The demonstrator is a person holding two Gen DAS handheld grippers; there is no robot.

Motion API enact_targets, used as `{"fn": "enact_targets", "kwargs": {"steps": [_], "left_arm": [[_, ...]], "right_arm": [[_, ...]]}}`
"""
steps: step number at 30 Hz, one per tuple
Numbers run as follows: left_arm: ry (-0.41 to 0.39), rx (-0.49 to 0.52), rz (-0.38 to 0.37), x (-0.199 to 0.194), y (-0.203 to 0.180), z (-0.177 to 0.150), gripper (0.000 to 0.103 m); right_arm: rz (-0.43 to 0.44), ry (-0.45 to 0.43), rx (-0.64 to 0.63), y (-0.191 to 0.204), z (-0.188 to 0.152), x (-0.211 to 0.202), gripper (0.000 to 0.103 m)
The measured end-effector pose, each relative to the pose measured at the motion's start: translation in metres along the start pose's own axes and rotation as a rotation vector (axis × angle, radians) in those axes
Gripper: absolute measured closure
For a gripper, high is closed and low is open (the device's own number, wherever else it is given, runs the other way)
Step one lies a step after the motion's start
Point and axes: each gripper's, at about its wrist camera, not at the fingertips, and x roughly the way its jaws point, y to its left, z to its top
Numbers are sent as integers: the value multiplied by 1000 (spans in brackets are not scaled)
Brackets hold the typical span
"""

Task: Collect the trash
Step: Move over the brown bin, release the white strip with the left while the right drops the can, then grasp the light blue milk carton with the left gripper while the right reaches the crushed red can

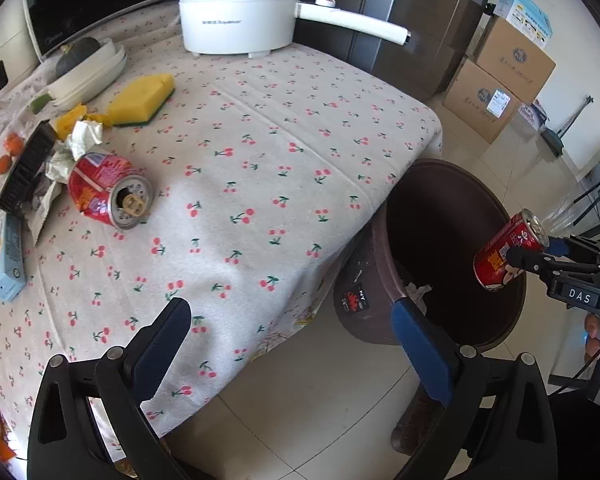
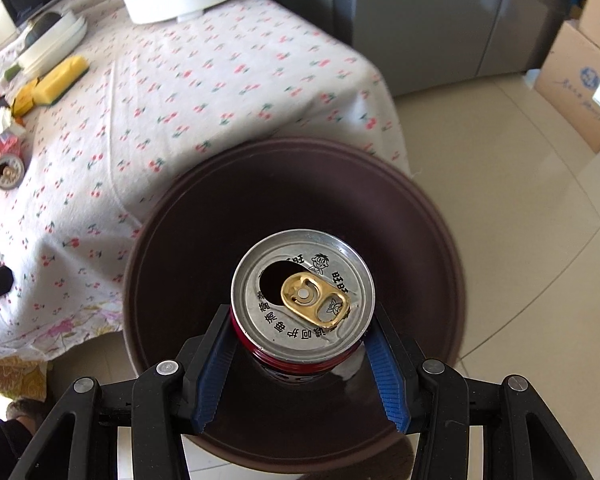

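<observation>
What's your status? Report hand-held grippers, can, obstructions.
Left hand-held gripper open, empty. Right hand-held gripper shut on red can, over the bin. Drop path clear. Crushed can on the table.

I'm looking into a home kitchen or dining corner: a table (image 1: 284,128) under a cherry-print cloth carries a white electric pot (image 1: 236,12), stacked plates (image 1: 88,76) and a yellow sponge (image 1: 140,100). Behind it I see a steel fridge (image 1: 412,20) and a dark-glass oven (image 1: 80,4), and cardboard boxes (image 1: 500,80) are stacked on the pale tiled floor (image 1: 320,400) beside a brown bin (image 1: 364,292).
</observation>
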Motion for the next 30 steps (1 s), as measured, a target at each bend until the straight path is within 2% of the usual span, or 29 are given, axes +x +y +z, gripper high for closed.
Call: {"fn": "enact_targets", "kwargs": {"steps": [12, 17, 19, 21, 30], "left_arm": [[-10, -117, 21, -32, 74, -22, 1], [2, -170, 19, -41, 105, -35, 1], [2, -192, 21, -45, 117, -40, 1], [1, -213, 24, -49, 129, -45, 1], [-17, -344, 36, -65, 189, -63, 1]], "right_arm": [[1, 61, -49, 40, -4, 20, 47], [6, 68, -21, 45, 0, 20, 46], [7, 59, -9, 47, 3, 18, 36], [5, 36, -5, 52, 7, 15, 31], [21, -31, -50, 96, 34, 3, 26]]}}
